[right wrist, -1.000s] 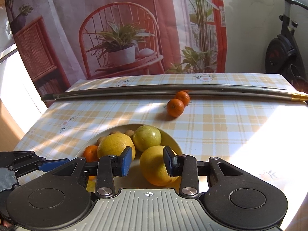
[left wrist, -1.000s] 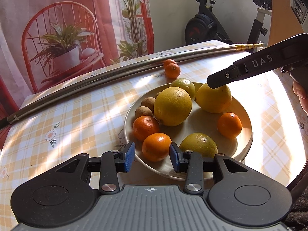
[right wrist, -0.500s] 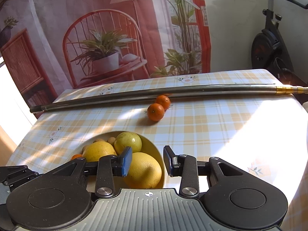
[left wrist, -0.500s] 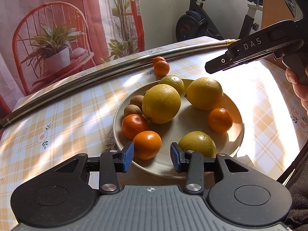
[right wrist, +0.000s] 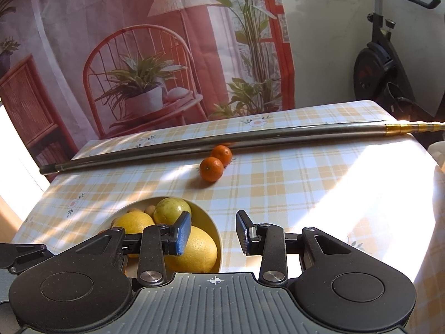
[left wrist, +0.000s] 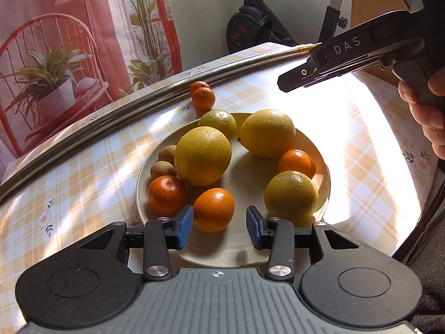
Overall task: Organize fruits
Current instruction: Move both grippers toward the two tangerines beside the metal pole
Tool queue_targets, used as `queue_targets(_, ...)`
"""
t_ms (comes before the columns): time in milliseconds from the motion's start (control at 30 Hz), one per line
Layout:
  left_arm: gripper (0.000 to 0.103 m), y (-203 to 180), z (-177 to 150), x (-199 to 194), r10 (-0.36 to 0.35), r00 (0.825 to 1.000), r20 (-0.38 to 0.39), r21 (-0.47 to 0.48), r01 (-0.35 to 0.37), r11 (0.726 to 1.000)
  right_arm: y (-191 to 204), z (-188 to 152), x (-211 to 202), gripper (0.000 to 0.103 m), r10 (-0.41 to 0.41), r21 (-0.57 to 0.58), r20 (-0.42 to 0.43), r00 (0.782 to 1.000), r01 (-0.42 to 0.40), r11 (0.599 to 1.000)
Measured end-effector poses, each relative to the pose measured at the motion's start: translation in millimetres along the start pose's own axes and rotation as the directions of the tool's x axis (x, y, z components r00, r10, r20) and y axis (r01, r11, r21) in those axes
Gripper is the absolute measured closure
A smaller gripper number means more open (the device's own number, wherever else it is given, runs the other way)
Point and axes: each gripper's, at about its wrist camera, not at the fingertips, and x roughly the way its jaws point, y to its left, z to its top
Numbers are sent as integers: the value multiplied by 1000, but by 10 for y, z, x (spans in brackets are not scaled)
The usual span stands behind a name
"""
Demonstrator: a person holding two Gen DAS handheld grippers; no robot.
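The left gripper point(left wrist: 219, 228) hangs spread and empty over the near rim of a plate point(left wrist: 324, 167), a mandarin point(left wrist: 213, 210) between its pads but untouched. The right gripper point(right wrist: 213, 235), also spread and empty, hovers at the plate's edge; in the left view only its side and the hand point(left wrist: 425, 108) holding it show. In the right view the gripper body hides most of the plate. The plate carries three mandarins, four larger citrus and two small brown fruits point(left wrist: 163, 169). Two more mandarins point(right wrist: 211, 169) lie on the checked tablecloth point(right wrist: 292, 183) beside a metal rod point(right wrist: 194, 146). Behind stand a printed backdrop point(right wrist: 139, 55) and an exercise bike point(right wrist: 381, 66).
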Motion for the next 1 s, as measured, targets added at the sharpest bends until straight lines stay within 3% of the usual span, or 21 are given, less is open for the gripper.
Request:
queue_targets(200,56,9,6,-19,21,1000,-2,-11,-21,1000,-26,-31,-10,69,8,14,4,1000,-8,1000)
queue_targets(467,51,183,-19,-9,105,994,-21,-98,-107,989,-51,-38,-21,69,3,29,2,1000,-3,1000)
queue_targets(900,49,227,-13,-53,116,993,1,-127,-115,985,-42,-36,-15,69,1,26,3,1000,-1,1000)
queue_targets(1000,49,304,42,-103,92,996,18,-136,-89,987,-48,-29,-15,69,1,25,6,1000,-1,1000)
